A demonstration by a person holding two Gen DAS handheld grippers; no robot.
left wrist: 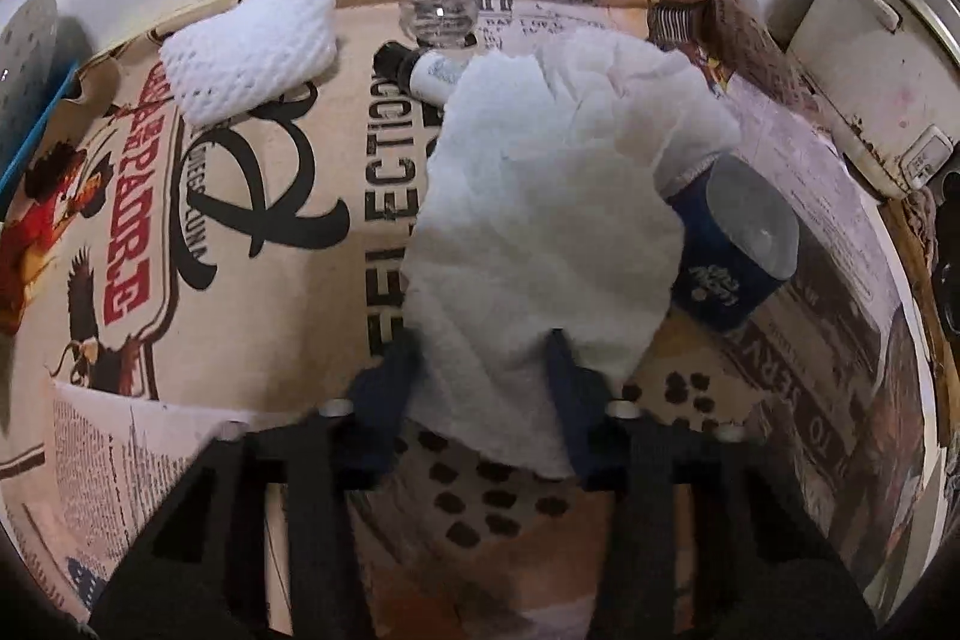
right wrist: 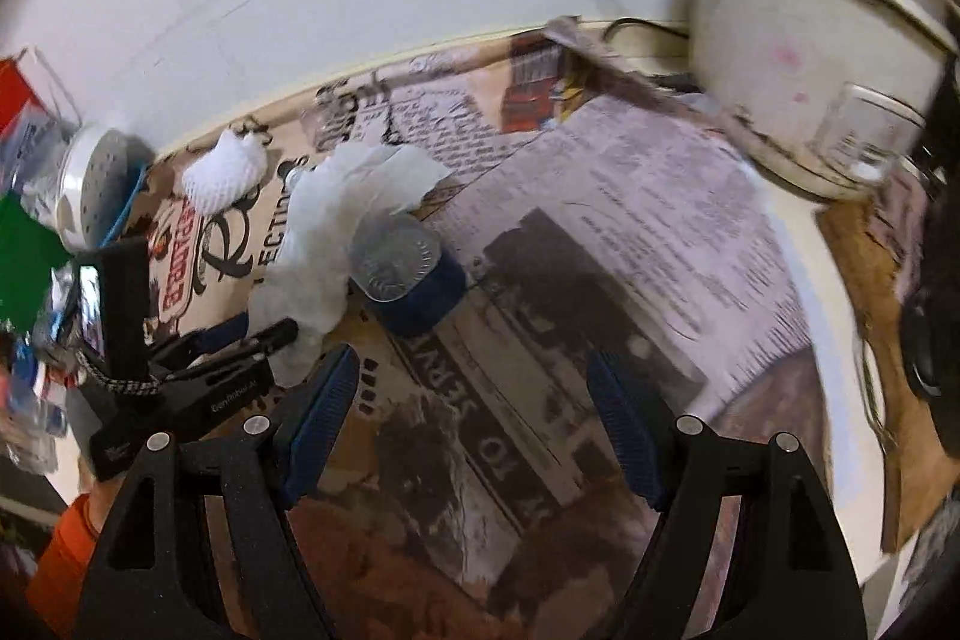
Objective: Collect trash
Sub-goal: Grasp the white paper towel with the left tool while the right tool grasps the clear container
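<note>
My left gripper [left wrist: 486, 358] is shut on a crumpled white paper towel [left wrist: 540, 196], which drapes forward over the table. The towel also shows in the right wrist view [right wrist: 324, 232], with the left gripper [right wrist: 264, 334] holding its lower end. A blue cup with a clear lid [left wrist: 732, 250] lies on its side right of the towel; it also shows in the right wrist view [right wrist: 408, 274]. A white foam net [left wrist: 252, 46] lies at the far left. A small white tube with a black cap [left wrist: 420, 70] lies behind the towel. My right gripper [right wrist: 474, 376] is open and empty.
Newspaper [right wrist: 600, 232] covers the table. A clear glass jar [left wrist: 438, 7] stands at the back by the wall. A white rice cooker [right wrist: 798, 58] with a cord stands at the right. A perforated white lid [right wrist: 90, 184] and clutter sit at the left.
</note>
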